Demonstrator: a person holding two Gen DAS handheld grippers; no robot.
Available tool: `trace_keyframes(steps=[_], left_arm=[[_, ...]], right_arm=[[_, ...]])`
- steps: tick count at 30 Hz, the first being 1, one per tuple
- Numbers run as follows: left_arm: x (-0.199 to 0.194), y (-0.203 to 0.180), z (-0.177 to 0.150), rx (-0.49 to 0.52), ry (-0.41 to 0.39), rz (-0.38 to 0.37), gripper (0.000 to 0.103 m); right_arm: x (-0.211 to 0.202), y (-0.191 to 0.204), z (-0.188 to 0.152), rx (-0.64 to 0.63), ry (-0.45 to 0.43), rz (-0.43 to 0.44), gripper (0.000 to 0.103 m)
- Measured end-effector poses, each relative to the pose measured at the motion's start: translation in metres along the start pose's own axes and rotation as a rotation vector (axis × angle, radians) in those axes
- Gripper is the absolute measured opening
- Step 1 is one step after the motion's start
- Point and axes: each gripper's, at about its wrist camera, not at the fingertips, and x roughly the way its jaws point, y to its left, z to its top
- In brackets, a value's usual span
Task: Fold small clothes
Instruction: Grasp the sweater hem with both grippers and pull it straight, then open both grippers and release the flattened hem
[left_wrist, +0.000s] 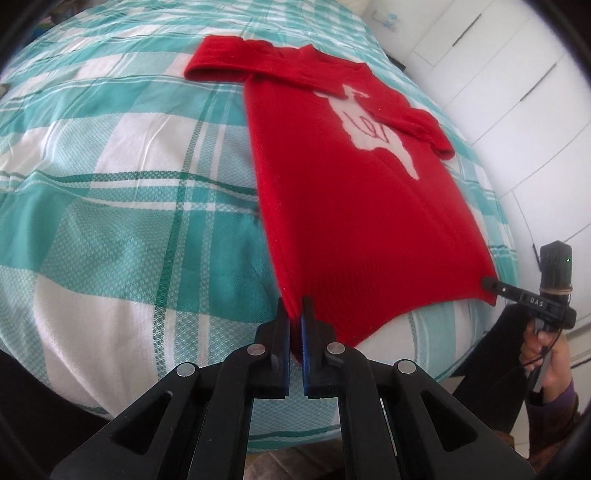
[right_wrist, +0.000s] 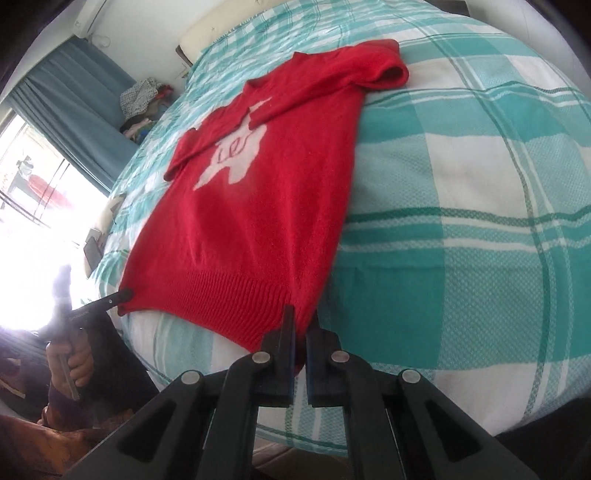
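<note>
A: The teal-and-white checked bedspread (left_wrist: 110, 229) is filling the view, and the red sweater (left_wrist: 354, 221) is lying flat on it, sleeves folded over the white motif (left_wrist: 369, 129).

B: The left gripper (left_wrist: 296, 314) is pinching one hem corner, and the right gripper (right_wrist: 301, 325) is clamping the other.
</note>
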Motion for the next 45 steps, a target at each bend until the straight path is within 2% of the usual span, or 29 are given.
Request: trace_keyframes(steps=[3,8,10,13,16,22,25,27,28,29,30,32,34,35,37,39,40,41,42,44,45], left_arm=[[-0.009,0.0,0.001,0.008,-0.017,0.017,0.002],[-0.022,-0.01,-0.002,0.067,-0.019,0.038,0.001],[-0.018,-0.012,-0.007,0.088,-0.008,0.07,0.001],[0.005,-0.005,-0.016,0.087,0.033,0.123,0.001],[0.018,-0.001,-0.019,0.084,0.025,0.138,0.002],[0.02,-0.008,-0.028,0.094,-0.032,0.188,0.007],[0.016,-0.011,-0.032,0.094,-0.057,0.199,0.007],[0.013,-0.013,-0.034,0.105,-0.064,0.215,0.012],[0.011,-0.014,-0.035,0.107,-0.064,0.223,0.021],[0.008,-0.014,-0.036,0.106,-0.06,0.231,0.033],[0.006,-0.014,-0.037,0.102,-0.056,0.244,0.041],[0.0,-0.013,-0.041,0.092,-0.046,0.286,0.074],[-0.008,-0.011,-0.044,0.078,-0.025,0.319,0.078],[-0.015,-0.01,-0.044,0.07,-0.016,0.311,0.078],[-0.037,-0.009,-0.035,0.054,-0.06,0.275,0.078],[-0.06,-0.01,-0.013,0.05,-0.143,0.269,0.079],[-0.069,-0.012,0.0,0.047,-0.197,0.269,0.084],[-0.076,-0.016,0.013,0.043,-0.251,0.265,0.089],[-0.079,-0.02,0.025,0.037,-0.303,0.26,0.09],[-0.074,-0.03,0.046,0.032,-0.395,0.223,0.093],[-0.066,-0.033,0.054,0.025,-0.432,0.202,0.094]], right_arm=[[0.002,0.0,-0.003,0.005,-0.002,-0.032,0.003],[-0.025,0.019,-0.009,-0.039,-0.018,-0.053,0.003],[-0.033,0.022,-0.012,-0.063,-0.008,-0.067,0.003],[-0.02,0.01,-0.018,-0.06,0.028,-0.121,0.003],[0.007,-0.012,-0.023,-0.016,0.068,-0.156,0.002],[0.016,-0.016,-0.027,-0.007,0.02,-0.162,0.002],[0.012,-0.009,-0.032,-0.036,-0.006,-0.194,0.002],[0.01,-0.004,-0.034,-0.049,-0.009,-0.199,0.01],[0.009,-0.002,-0.036,-0.054,-0.008,-0.204,0.016],[0.008,0.0,-0.038,-0.062,-0.003,-0.214,0.023],[0.007,0.001,-0.04,-0.069,0.005,-0.221,0.026],[0.002,0.001,-0.043,-0.073,0.028,-0.232,0.042],[-0.004,-0.001,-0.046,-0.087,0.064,-0.256,0.046],[-0.01,-0.002,-0.045,-0.102,0.079,-0.281,0.046],[-0.027,0.002,-0.033,-0.154,0.079,-0.353,0.046],[-0.054,0.016,-0.007,-0.231,0.006,-0.417,0.046],[-0.067,0.026,0.01,-0.274,-0.041,-0.439,0.048],[-0.077,0.038,0.028,-0.318,-0.094,-0.451,0.054],[-0.085,0.052,0.047,-0.364,-0.152,-0.456,0.058],[-0.08,0.08,0.082,-0.458,-0.238,-0.461,0.069],[-0.067,0.093,0.1,-0.506,-0.24,-0.454,0.07]])
